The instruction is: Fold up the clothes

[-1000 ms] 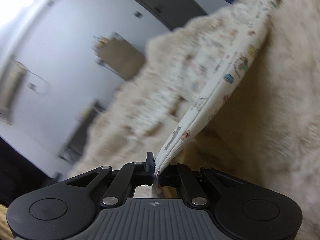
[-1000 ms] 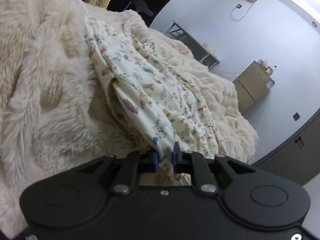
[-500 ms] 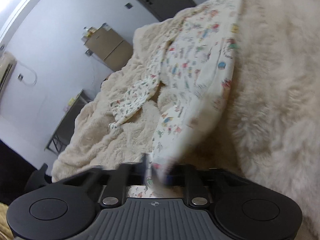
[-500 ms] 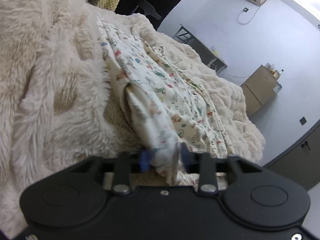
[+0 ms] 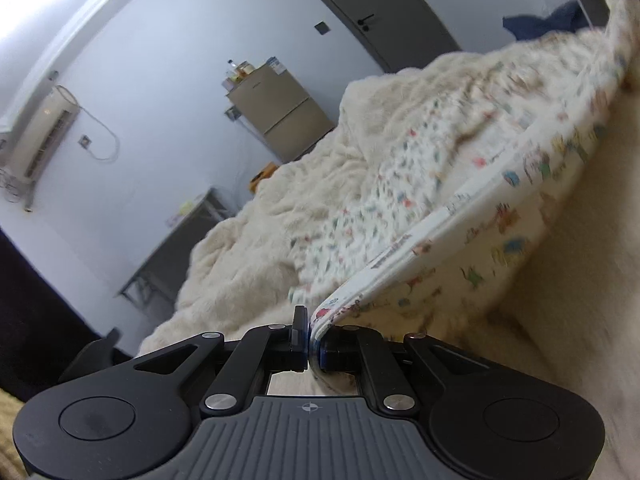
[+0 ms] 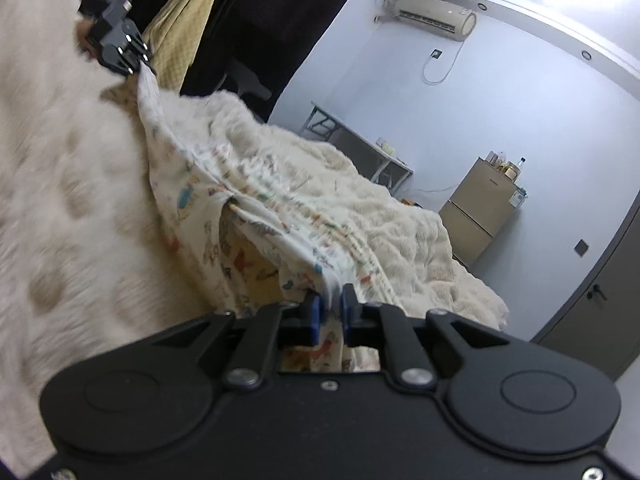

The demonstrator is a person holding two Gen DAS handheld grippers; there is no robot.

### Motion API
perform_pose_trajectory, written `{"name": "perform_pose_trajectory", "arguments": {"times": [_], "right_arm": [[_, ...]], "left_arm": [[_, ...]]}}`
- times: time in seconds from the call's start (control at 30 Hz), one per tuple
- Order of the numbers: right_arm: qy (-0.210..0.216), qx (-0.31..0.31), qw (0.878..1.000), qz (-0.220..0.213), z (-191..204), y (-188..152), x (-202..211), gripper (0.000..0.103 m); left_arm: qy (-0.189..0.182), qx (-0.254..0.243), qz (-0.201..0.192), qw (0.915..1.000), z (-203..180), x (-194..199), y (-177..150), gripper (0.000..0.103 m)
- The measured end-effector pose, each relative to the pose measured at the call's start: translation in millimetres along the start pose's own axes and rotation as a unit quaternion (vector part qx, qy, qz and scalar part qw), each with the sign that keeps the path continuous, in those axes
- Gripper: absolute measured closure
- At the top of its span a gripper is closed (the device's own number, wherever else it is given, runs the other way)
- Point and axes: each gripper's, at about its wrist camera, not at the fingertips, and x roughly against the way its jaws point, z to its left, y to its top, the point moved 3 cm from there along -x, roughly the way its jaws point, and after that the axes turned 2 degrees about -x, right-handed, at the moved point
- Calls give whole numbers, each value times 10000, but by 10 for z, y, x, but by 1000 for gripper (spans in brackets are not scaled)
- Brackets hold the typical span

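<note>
Pale blue-grey walls are enclosing the room, with a wall air conditioner (image 5: pixel 42 130) sitting high at the left of the left wrist view. Below it a folding counter (image 5: pixel 176 248) is standing against the wall. Next along, a tan fridge (image 5: pixel 280 116) is carrying bottles on its top, and a dark grey door (image 5: pixel 368 8) is closing off the far wall.

Item, bed: a cream fluffy blanket (image 5: pixel 248 236) is covering the bed and filling the right half of that view.

Item, task piece: a white printed garment (image 5: pixel 400 184) with small coloured figures is lying on the blanket, its near hem being lifted and stretched taut between the two tools.

Item, left claw (image 5: pixel 310 338): its fingers are pressing nearly together on a folded edge of the garment, which is rising away from them to the upper right.

In the right wrist view, the left claw (image 6: pixel 140 70) is showing at upper left, gripping the far end of the same hem. A yellow cloth (image 6: pixel 180 36) is hanging behind it.

Item, right claw (image 6: pixel 330 314): its jaws have just been closing, and a gathered bunch of the garment (image 6: pixel 256 216) is sitting clamped between the blue pads (image 6: pixel 314 314).
</note>
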Motion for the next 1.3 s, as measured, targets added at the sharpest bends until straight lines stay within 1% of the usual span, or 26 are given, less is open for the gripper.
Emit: {"name": "perform_pose_trajectory", "arguments": {"times": [0.07, 0.13, 0.2, 0.27, 0.33, 0.43, 0.57, 0.63, 0.67, 0.73, 0.83, 0.87, 0.9, 0.97, 1.0, 1.03, 1.07, 1.1, 1.13, 1.17, 1.2, 1.23, 1.27, 1.3], "right_arm": [[31, -219, 9997, -83, -209, 40, -79, 97], [30, -409, 9990, -202, -386, 60, -131, 97], [-43, -574, 9978, -318, -518, 52, -155, 97], [-118, -732, 9964, -411, -633, 36, -182, 98], [-171, -878, 9950, -455, -728, 13, -238, 98], [-224, -996, 9937, -456, -840, -13, -350, 99], [-309, -1136, 9915, -548, -1008, 15, -466, 99], [-359, -1230, 9899, -602, -1136, 55, -570, 99], [-375, -1259, 9896, -588, -1182, 67, -614, 99], [-464, -1394, 9888, -273, -1408, 46, -838, 100], [-627, -1629, 9842, 281, -1737, -95, -1283, 100], [-624, -1770, 9815, 392, -1809, -148, -1388, 100], [-621, -1920, 9776, 598, -1887, -241, -1559, 100], [-788, -2017, 9690, 1187, -1981, -492, -1950, 99], [-862, -2133, 9598, 1611, -2003, -664, -2158, 97], [-885, -2243, 9493, 2018, -2006, -832, -2346, 98], [-863, -2305, 9420, 2281, -1989, -947, -2466, 98], [-908, -2409, 9361, 2397, -1993, -1008, -2514, 92], [-1006, -2547, 9313, 2401, -2013, -1029, -2507, 82], [-1103, -2684, 9263, 2404, -2032, -1051, -2500, 76], [-1200, -2820, 9210, 2406, -2052, -1072, -2493, 65], [-1258, -2982, 9152, 2400, -2087, -1077, -2470, 59], [-1243, -3103, 9119, 2382, -2128, -1070, -2444, 59], [-1221, -3101, 9125, 2373, -2145, -1043, -2448, 59]], "left_arm": [[-110, -95, -62, 9999, 146, -229, 162, 98], [-179, -307, -63, 9993, 283, -472, 376, 98], [-243, -410, -33, 9989, 363, -621, 471, 98], [-345, -462, 7, 9983, 432, -788, 515, 98], [-550, -541, 121, 9969, 492, -1020, 561, 98], [-710, -621, 233, 9953, 516, -1223, 569, 98], [-1035, -904, 448, 9895, 631, -1541, 676, 98], [-1114, -999, 472, 9876, 691, -1623, 738, 97], [-1166, -1087, 479, 9860, 746, -1748, 831, 97], [-1282, -1271, 504, 9823, 842, -2035, 1025, 97], [-1595, -1588, 663, 9721, 849, -2859, 1399, 98], [-1745, -1535, 760, 9697, 818, -3078, 1447, 98], [-1828, -1523, 851, 9675, 773, -3218, 1437, 96], [-2189, -1498, 1365, 9545, 474, -4030, 1379, 77], [-2188, -1404, 1544, 9532, 387, -4217, 1314, 59], [-2187, -1309, 1723, 9515, 299, -4404, 1249, 47], [-2186, -1199, 1915, 9493, 209, -4586, 1175, 46], [-2192, -1054, 2112, 9467, 121, -4731, 1081, 46], [-2196, -935, 2177, 9464, 86, -4792, 1028, 38], [-2148, -800, 2174, 9488, 95, -4806, 986, 31], [-2023, -693, 2142, 9531, 152, -4777, 949, 18], [-1922, -585, 2124, 9563, 257, -4705, 901, 15], [-1888, -357, 2143, 9577, 447, -4579, 824, 13], [-1929, -219, 2184, 9563, 530, -4525, 788, 9]]}}
